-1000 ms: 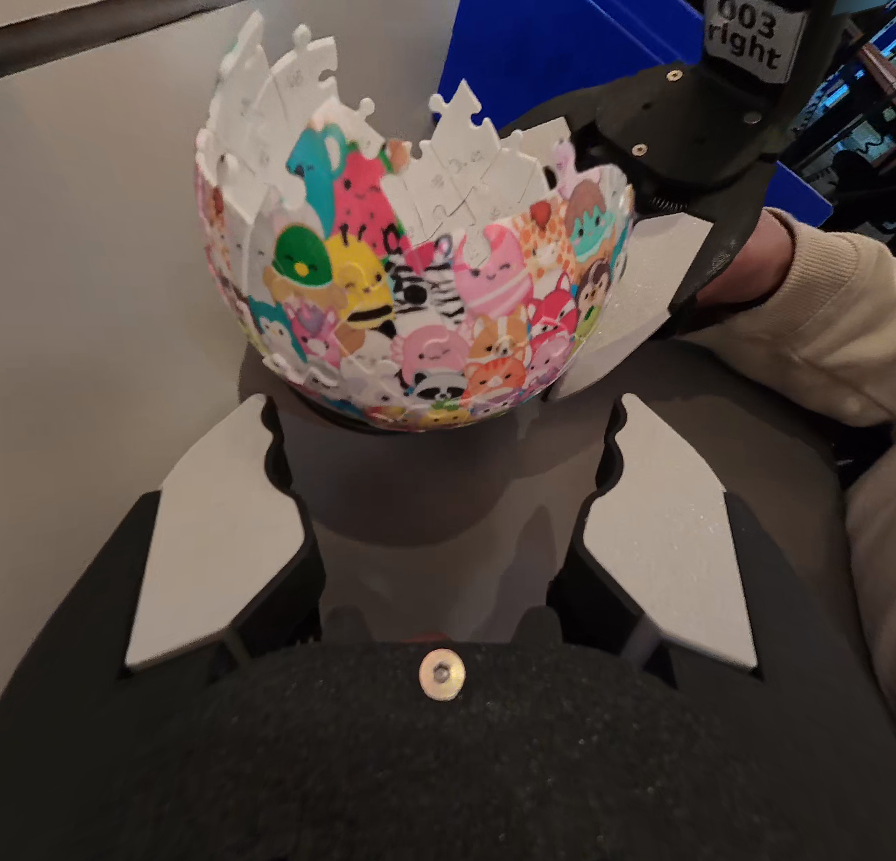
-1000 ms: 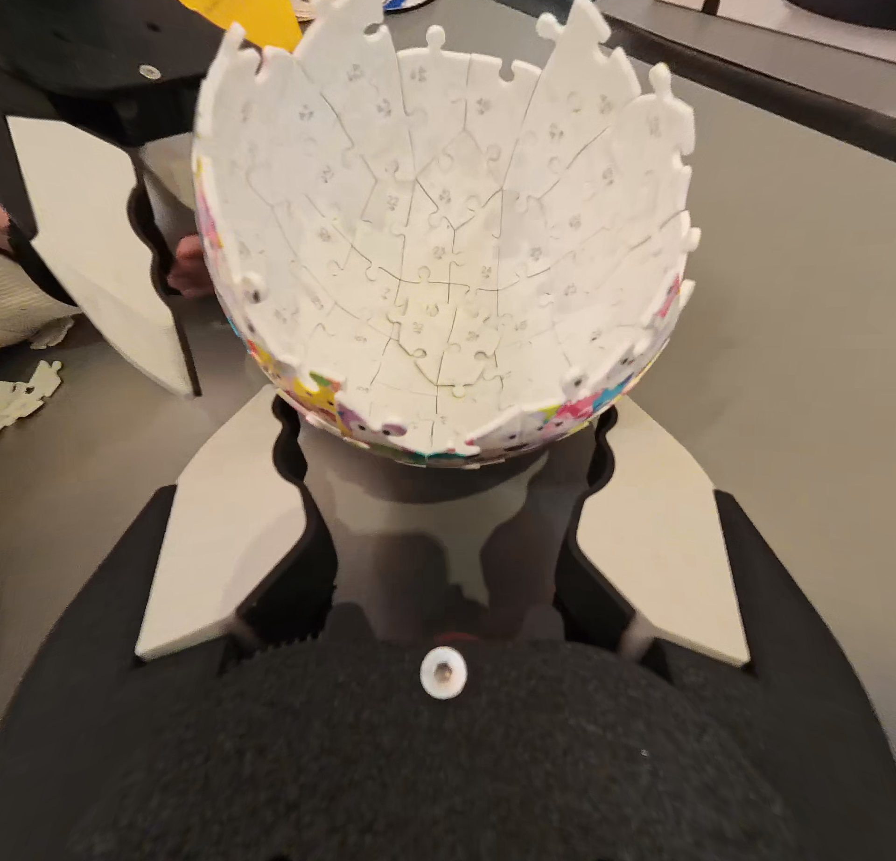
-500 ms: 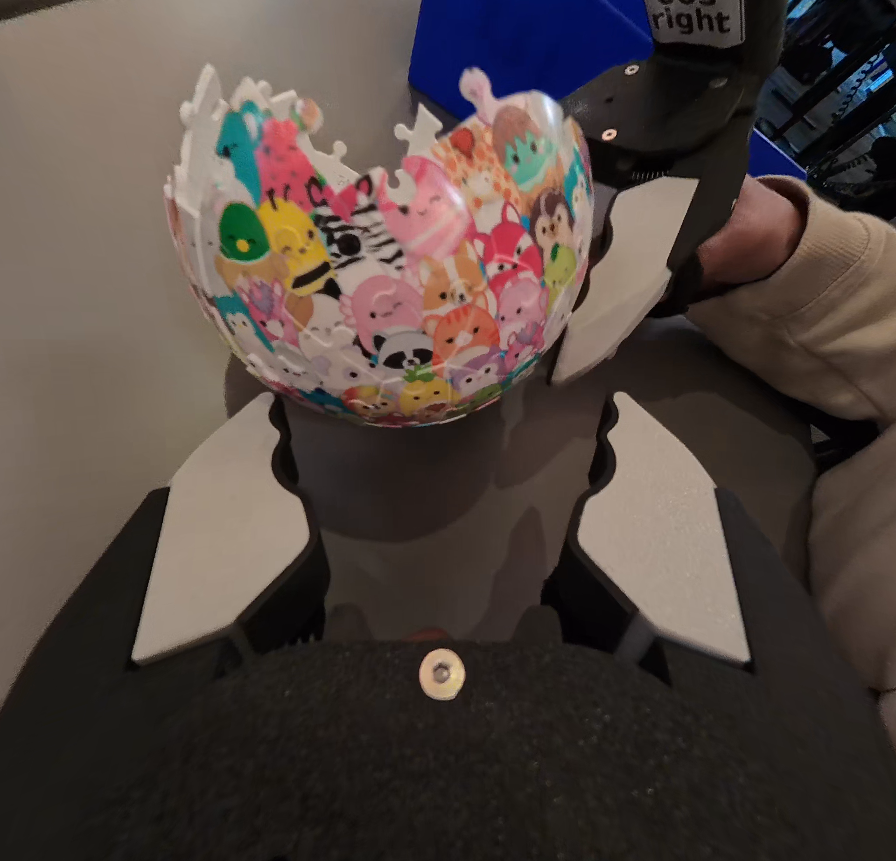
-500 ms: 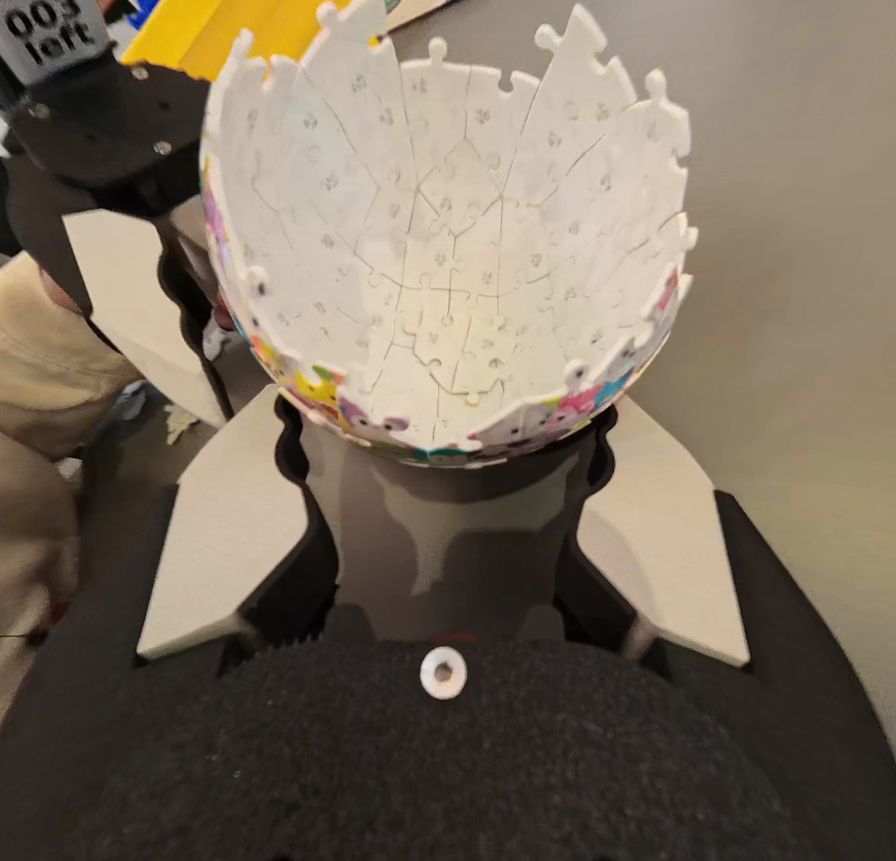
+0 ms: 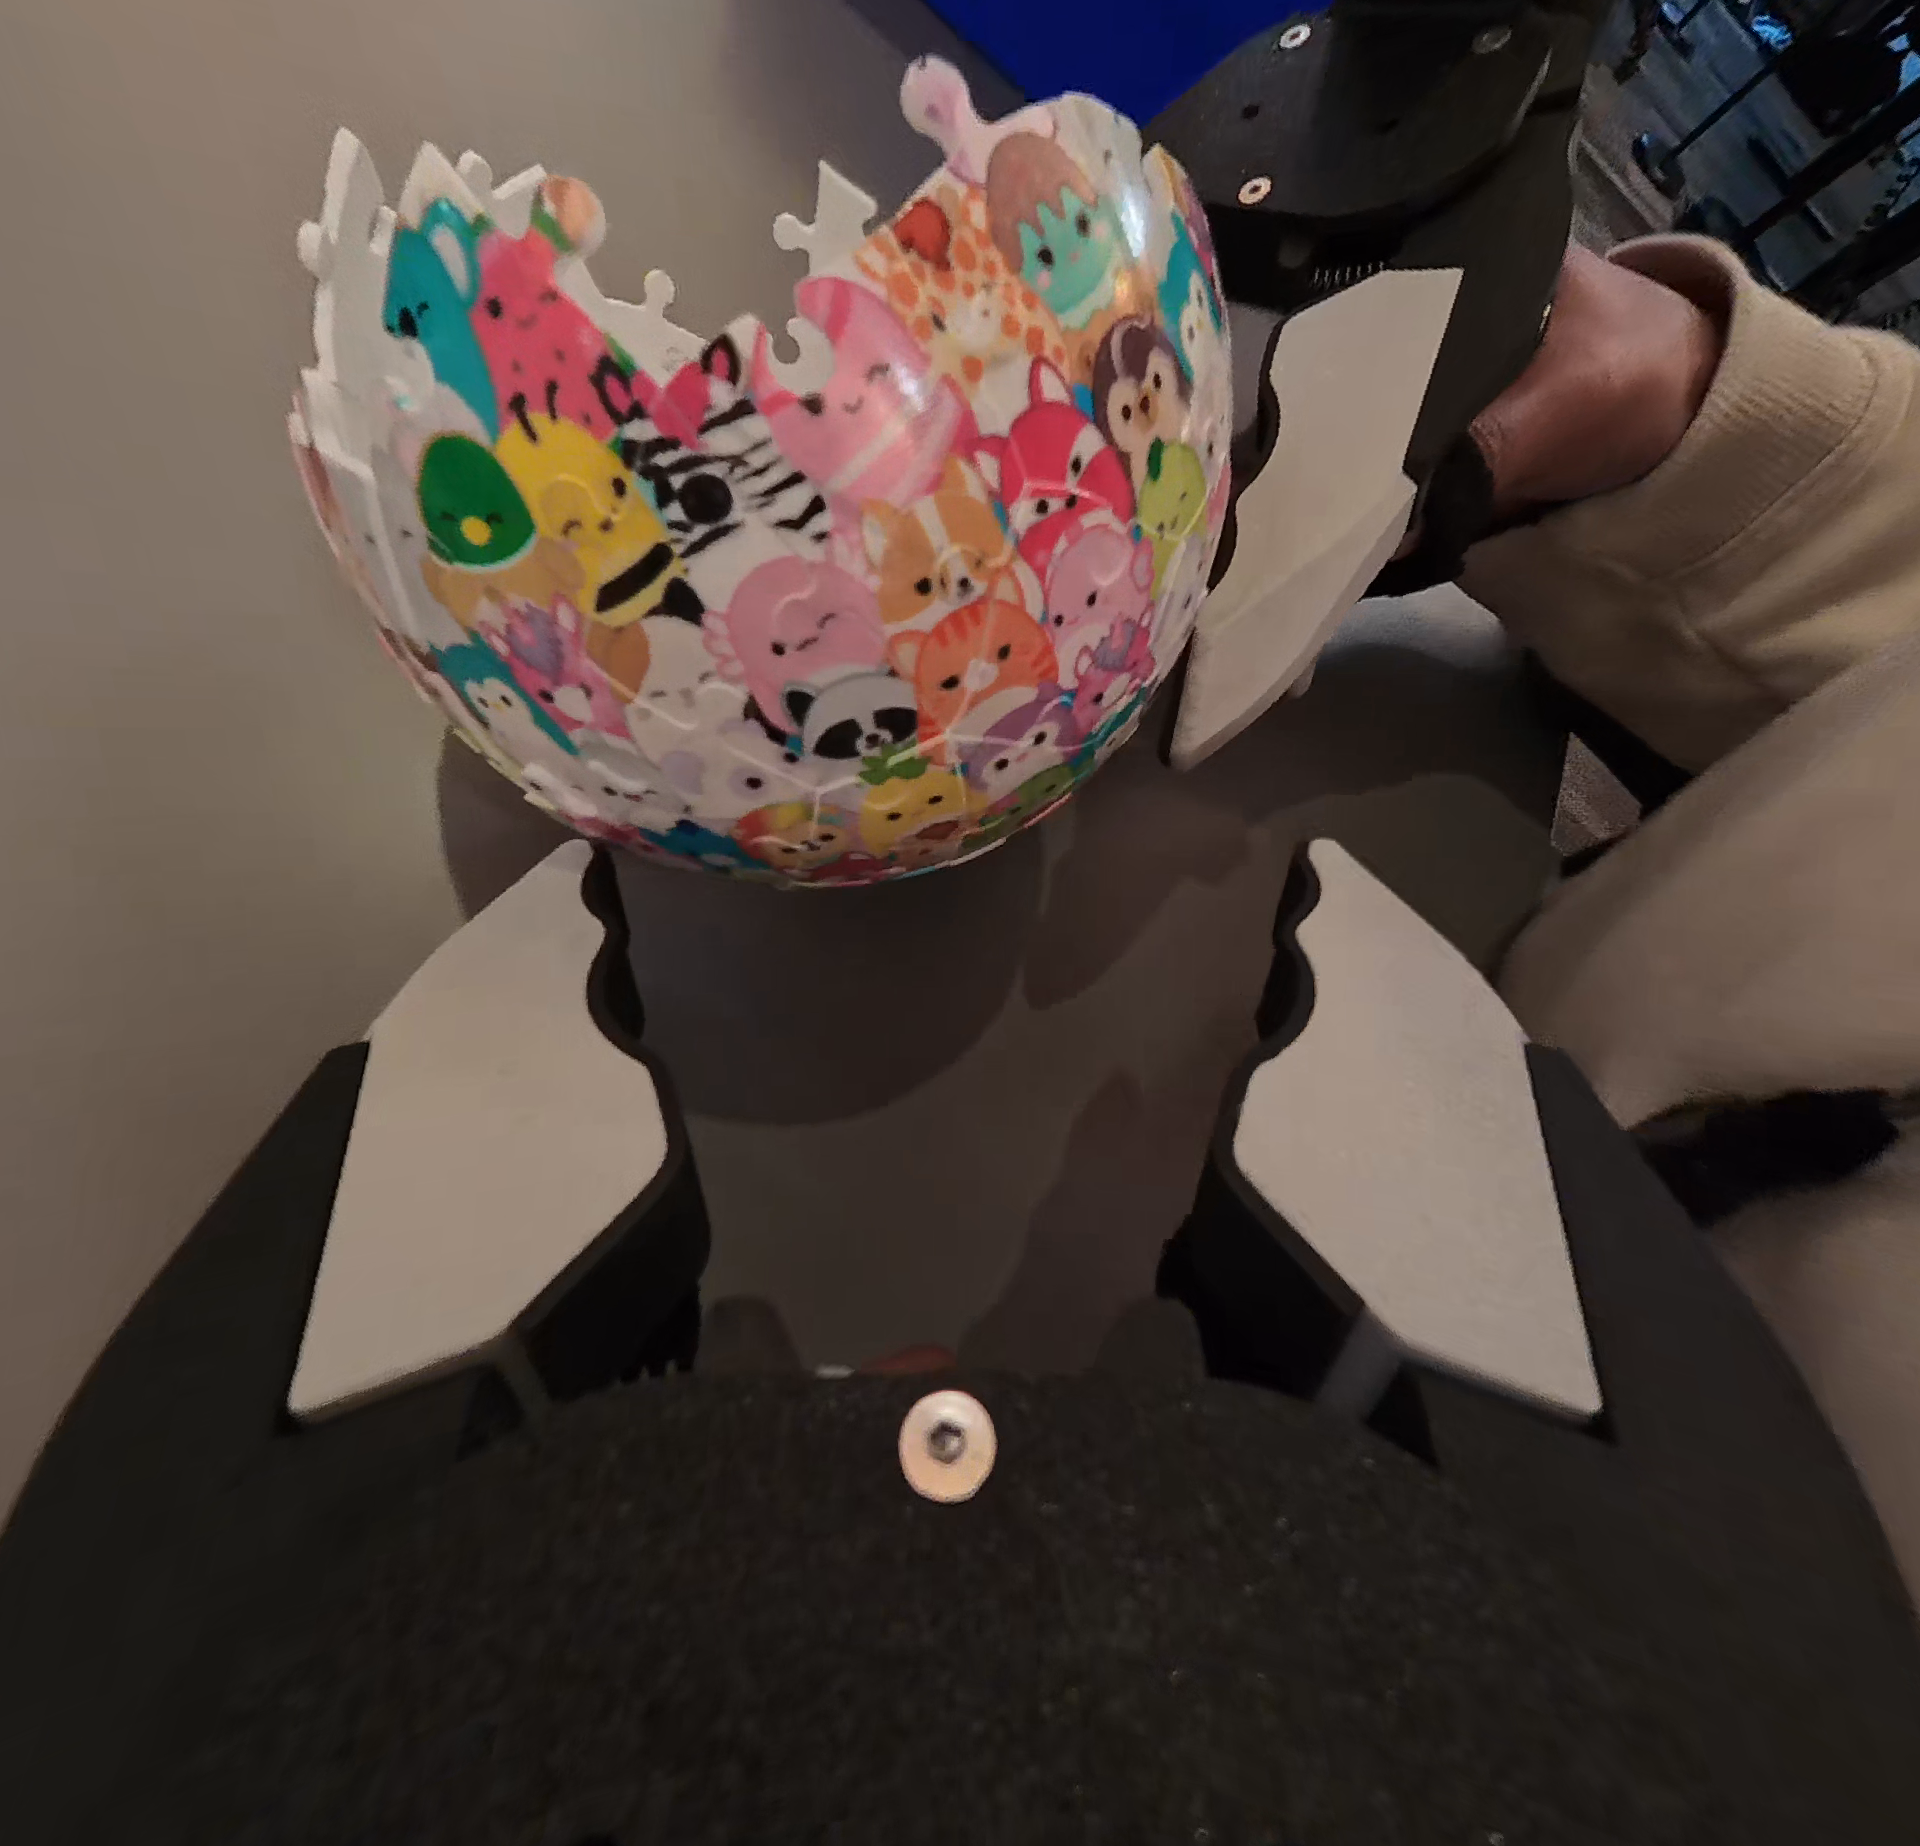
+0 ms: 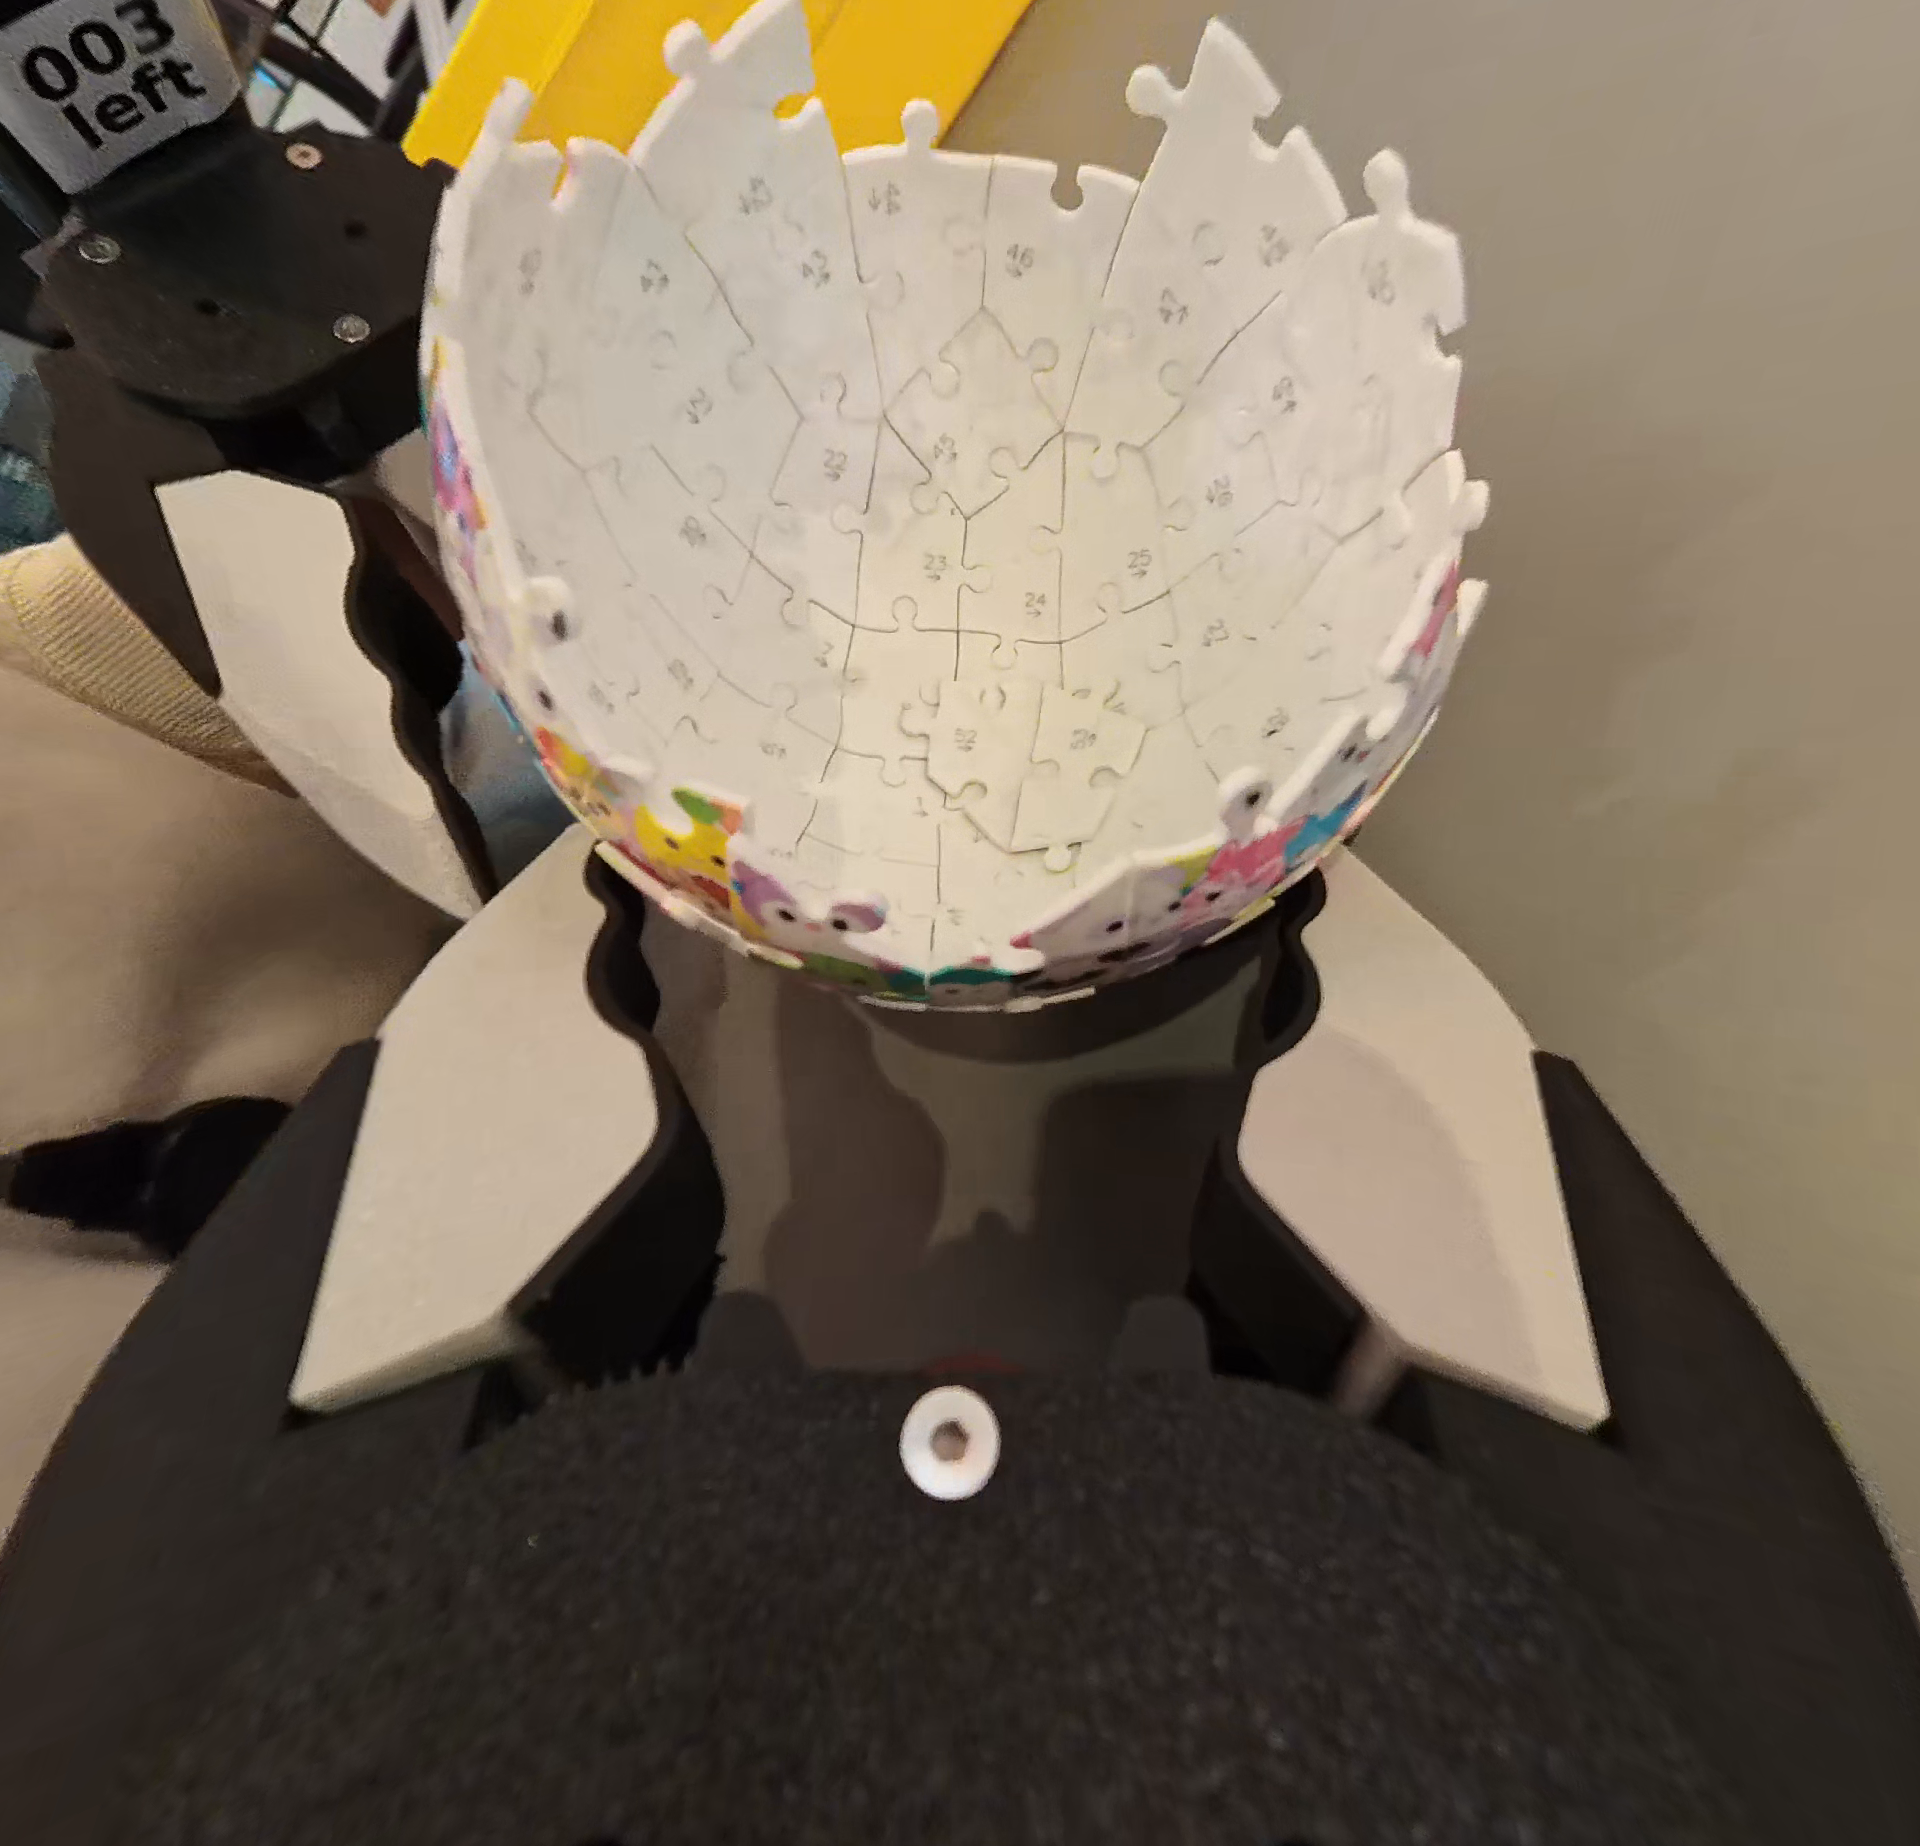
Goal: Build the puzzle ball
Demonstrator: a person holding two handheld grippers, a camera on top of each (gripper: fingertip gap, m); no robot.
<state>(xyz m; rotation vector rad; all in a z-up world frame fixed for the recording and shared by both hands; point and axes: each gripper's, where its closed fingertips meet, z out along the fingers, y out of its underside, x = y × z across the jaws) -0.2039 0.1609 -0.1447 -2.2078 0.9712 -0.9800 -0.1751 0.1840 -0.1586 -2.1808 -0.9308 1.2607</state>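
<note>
Half-built puzzle ball, an open shell with a jagged rim, sitting on a dark round stand on the grey table. The left wrist view shows its printed outside; the right wrist view looks into its white inside, where two loose pieces lie at the bottom. Most of the stand is hidden under the shell, and its footing on the table cannot be made out.

Left gripper: fingers wide apart, empty, tips just short of the shell's base; whether the left tip touches it cannot be told.

Right gripper: fingers wide apart, tips at either side of the shell's base just above the stand; contact cannot be told. In the left wrist view only one of its fingers shows, just beside the shell's right side, with a hand and beige sleeve behind it.

Cut off by the frame: a blue object at the table's far edge, and a yellow sheet beyond the shell. The background at the upper right of the left wrist view is too dark to read.
</note>
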